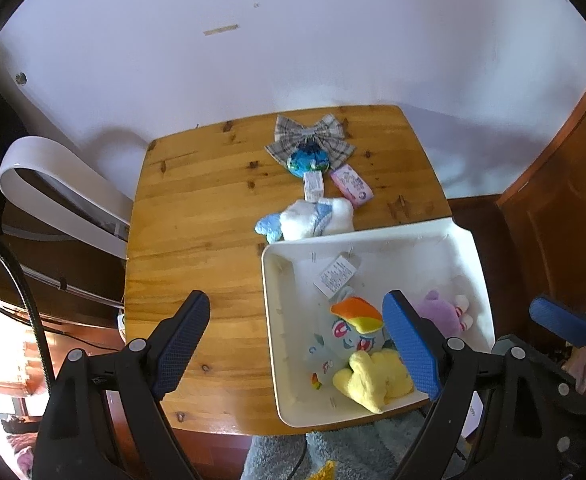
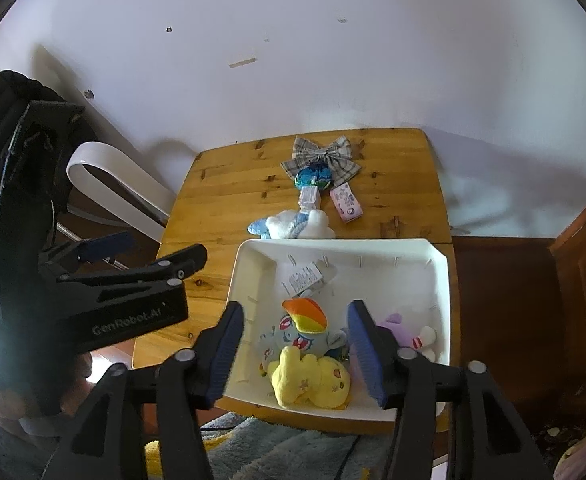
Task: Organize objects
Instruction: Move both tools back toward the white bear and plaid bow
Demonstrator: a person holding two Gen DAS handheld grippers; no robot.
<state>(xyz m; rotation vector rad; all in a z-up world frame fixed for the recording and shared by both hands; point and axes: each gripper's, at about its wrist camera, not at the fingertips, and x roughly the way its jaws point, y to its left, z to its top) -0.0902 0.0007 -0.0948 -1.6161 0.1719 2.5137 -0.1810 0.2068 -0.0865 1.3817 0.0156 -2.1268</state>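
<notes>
Both grippers are hanging released and empty over the near end of the desk [image 1: 197,216]. The right gripper [image 2: 293,344] is hovering above the white bin [image 2: 443,300], three plush toys already lying inside. I'd judge the sorting part-done: ahead of the left gripper [image 1: 297,344], the white-and-blue plush [image 1: 313,220] is waiting just beyond the bin, calling for a forward reach. Only the right view is showing the left gripper from outside.

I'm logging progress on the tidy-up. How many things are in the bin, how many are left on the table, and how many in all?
In the bin: 3 (pony, yellow plush, purple plush)
On the table: 5 (bow, globe, small box, pink pack, white plush)
Total: 8
</notes>
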